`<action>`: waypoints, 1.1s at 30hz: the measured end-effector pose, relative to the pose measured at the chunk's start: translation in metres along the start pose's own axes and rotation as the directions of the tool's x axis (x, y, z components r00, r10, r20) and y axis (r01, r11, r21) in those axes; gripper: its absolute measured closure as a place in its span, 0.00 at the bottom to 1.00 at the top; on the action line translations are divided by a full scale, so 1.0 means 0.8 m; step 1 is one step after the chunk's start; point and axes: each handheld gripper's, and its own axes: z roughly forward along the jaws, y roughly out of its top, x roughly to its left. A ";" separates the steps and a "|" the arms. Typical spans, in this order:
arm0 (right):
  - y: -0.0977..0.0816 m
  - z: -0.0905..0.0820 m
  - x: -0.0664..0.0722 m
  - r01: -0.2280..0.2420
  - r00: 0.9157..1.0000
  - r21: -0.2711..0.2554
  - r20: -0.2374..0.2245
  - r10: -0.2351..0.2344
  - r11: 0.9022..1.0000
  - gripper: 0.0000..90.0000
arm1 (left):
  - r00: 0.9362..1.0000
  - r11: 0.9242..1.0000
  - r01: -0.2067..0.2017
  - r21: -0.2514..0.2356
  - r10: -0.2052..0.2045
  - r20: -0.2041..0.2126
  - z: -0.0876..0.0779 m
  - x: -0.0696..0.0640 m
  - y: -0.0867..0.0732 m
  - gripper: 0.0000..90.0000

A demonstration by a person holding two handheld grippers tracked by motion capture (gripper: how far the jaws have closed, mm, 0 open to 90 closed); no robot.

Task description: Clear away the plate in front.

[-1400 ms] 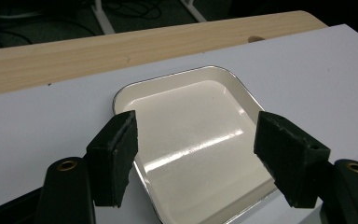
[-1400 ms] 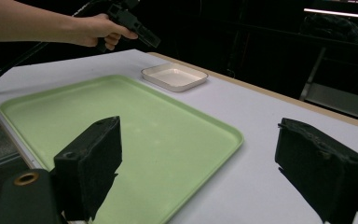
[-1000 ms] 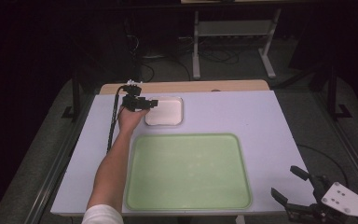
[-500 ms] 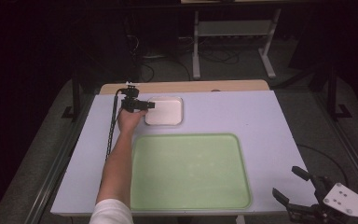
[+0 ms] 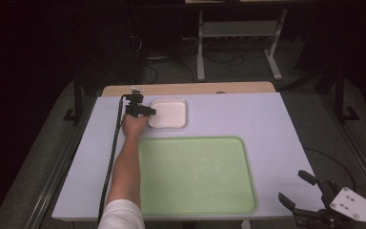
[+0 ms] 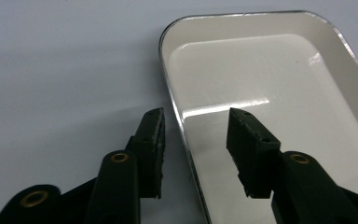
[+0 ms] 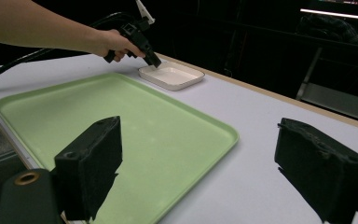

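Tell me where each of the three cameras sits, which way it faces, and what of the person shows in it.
High view: fixed above the person's side, looking forward and down on the table; the left forearm reaches to the left gripper, the right gripper sits bottom right.
Left gripper view: rides the left gripper, facing the white dish; its jaws, just closing, straddle the rim with gaps either side.
Right gripper view: rides the right gripper, looking low across the green tray; its open jaws show, and the left hand farther off.
Shared: the white dish in all three.

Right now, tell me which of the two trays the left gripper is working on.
The small white tray: the left gripper straddles its rim, pads not yet pressing. The big green tray lies untouched.
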 end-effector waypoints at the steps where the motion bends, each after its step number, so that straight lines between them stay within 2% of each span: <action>1: 0.000 0.000 0.000 0.002 1.000 0.000 0.000 -0.002 1.000 0.16 | 1.000 1.000 0.004 0.003 -0.004 -0.003 0.002 0.000 -0.001 0.65; 11: 0.000 0.000 0.001 0.005 1.000 0.001 -0.006 -0.005 1.000 0.16 | 0.999 0.999 0.030 0.015 -0.029 -0.031 0.007 -0.001 -0.002 0.82; 13: -0.001 0.000 0.001 0.006 1.000 0.003 -0.007 -0.006 1.000 0.16 | 0.999 0.999 0.043 0.010 -0.043 -0.023 0.007 -0.001 -0.002 0.86; 16: -0.001 0.000 0.001 0.007 1.000 0.004 -0.009 -0.006 1.000 0.16 | 0.997 0.998 0.061 0.003 -0.061 -0.041 0.006 -0.001 -0.002 0.91; 18: -0.001 0.000 0.001 0.007 1.000 0.005 -0.009 -0.007 1.000 0.16 | 0.996 0.997 0.082 -0.001 -0.082 -0.033 0.006 0.001 -0.003 0.93; 21: -0.001 0.000 0.001 0.006 1.000 0.004 -0.009 -0.006 1.000 0.16 | 0.992 0.992 0.128 -0.020 -0.128 -0.019 0.006 0.003 -0.006 0.94; 22: -0.001 0.001 0.002 0.004 1.000 0.004 -0.011 -0.004 1.000 0.16 | 0.988 0.988 0.152 -0.030 -0.153 -0.013 0.006 0.004 -0.007 0.95; 25: -0.001 0.002 0.003 0.005 1.000 0.008 -0.012 -0.005 1.000 0.16 | 0.981 0.980 0.193 -0.052 -0.193 -0.001 0.006 0.005 -0.008 0.97; 28: -0.002 0.003 0.003 0.005 1.000 0.011 -0.014 -0.005 1.000 0.16 | 0.977 0.976 0.212 -0.059 -0.211 0.010 0.005 0.005 -0.008 0.98; 30: -0.002 0.003 0.002 0.004 1.000 0.014 -0.014 -0.004 1.000 0.16 | 0.972 0.970 0.234 -0.071 -0.233 0.024 0.004 0.007 -0.008 0.99; 33: -0.002 0.003 0.002 0.003 1.000 0.014 -0.014 -0.003 1.000 0.15 | 0.970 0.968 0.241 -0.074 -0.241 0.020 0.001 0.007 -0.007 0.99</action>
